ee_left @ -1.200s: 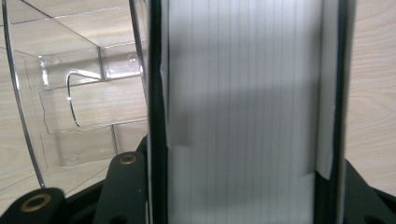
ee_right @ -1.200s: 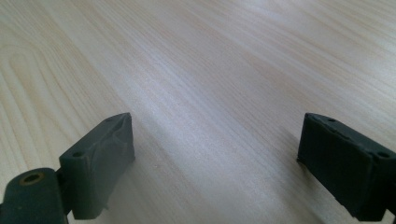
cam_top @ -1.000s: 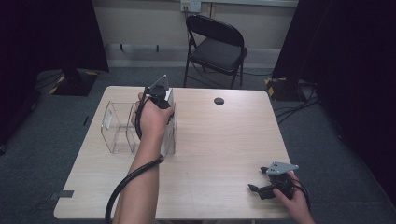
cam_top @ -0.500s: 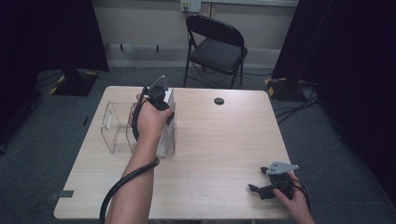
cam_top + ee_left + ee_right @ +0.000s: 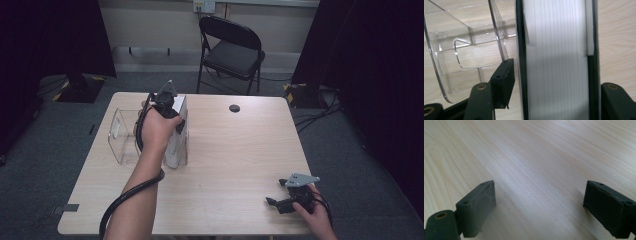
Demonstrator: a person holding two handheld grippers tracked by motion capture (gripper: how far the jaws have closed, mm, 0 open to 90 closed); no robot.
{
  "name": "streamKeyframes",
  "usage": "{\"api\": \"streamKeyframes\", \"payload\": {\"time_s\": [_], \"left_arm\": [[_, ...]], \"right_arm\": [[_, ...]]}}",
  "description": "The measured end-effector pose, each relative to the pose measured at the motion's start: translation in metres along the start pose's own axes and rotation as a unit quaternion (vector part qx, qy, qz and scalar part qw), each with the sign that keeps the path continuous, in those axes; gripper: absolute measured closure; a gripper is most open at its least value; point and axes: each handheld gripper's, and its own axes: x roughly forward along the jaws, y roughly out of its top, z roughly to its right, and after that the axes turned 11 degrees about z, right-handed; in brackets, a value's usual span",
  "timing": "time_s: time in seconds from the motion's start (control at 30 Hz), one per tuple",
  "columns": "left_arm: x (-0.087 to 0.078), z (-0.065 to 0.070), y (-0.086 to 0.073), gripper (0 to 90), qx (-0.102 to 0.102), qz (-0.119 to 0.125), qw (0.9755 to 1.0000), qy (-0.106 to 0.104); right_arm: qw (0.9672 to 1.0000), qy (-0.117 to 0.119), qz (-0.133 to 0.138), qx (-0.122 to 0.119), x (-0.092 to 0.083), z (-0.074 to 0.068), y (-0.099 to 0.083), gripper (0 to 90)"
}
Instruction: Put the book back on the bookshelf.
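A clear plastic rack [image 5: 122,142] with upright dividers stands on the left half of the wooden table [image 5: 235,150]. A white flat item with black edges [image 5: 176,142] stands on edge in its rightmost slot. My left gripper [image 5: 170,117] reaches down over it from above. In the left gripper view the white item [image 5: 556,50] sits between the jaws of the left gripper [image 5: 559,82]. The jaws have just been opening, and a thin gap shows beside each pad. My right gripper [image 5: 276,193] rests low at the table's front right corner. Its jaws [image 5: 541,202] stand open over bare wood.
A small black round disc [image 5: 234,108] lies near the table's far edge. A black folding chair [image 5: 232,50] stands behind the table. Cables [image 5: 315,120] run over the floor at the right. The left gripper's cable [image 5: 127,200] hangs along the forearm.
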Motion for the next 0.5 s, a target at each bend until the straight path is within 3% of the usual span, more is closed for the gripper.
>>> {"api": "streamKeyframes", "payload": {"time_s": [0.5], "left_arm": [[-0.023,-0.006,-0.016,35.0,0.037,0.025,0.9988,-0.022]], "right_arm": [[1.0000,0.000,0.000,0.000,0.000,0.000,0.000,10.1]]}}
